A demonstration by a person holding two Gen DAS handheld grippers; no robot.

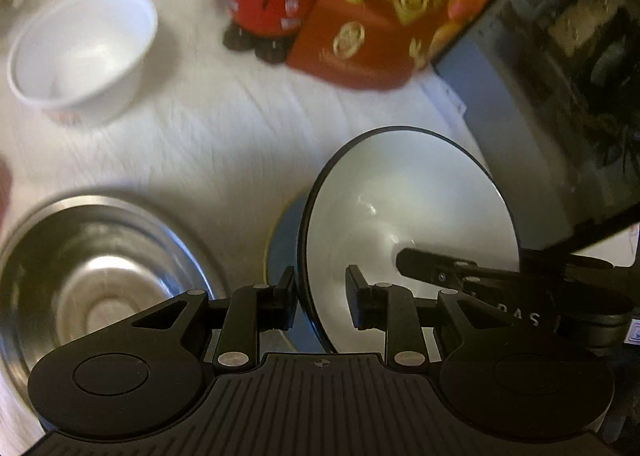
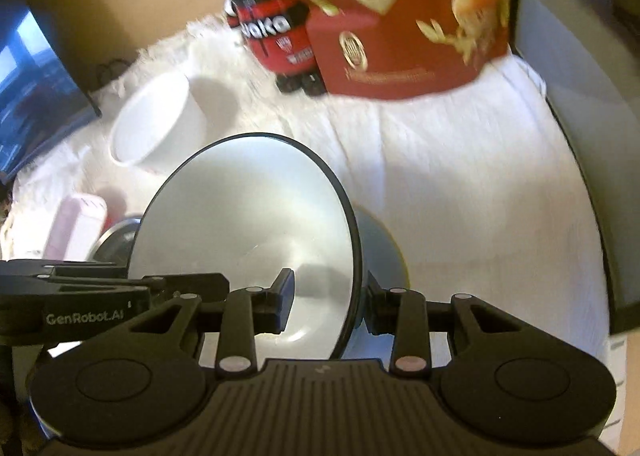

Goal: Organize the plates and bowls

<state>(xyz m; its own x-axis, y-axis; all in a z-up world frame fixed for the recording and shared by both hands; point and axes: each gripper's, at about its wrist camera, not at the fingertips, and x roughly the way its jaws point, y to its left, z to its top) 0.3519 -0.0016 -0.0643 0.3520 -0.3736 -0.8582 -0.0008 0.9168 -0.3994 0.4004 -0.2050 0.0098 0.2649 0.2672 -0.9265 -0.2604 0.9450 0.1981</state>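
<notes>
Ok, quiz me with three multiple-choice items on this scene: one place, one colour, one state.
1. In the left wrist view, the steel bowl lies where from the dark-rimmed bowl?
A. to its left
B. to its right
C. inside it
2. The box at the back is:
A. green
B. red
C. blue
3. The dark-rimmed bowl is:
A. lying flat
B. upside down
C. tilted on edge between two grips

Answers:
1 A, the steel sits at the frame's left.
2 B, red card fills the top.
3 C, the left hand-held gripper and the right hand-held gripper each pinch its rim.
</notes>
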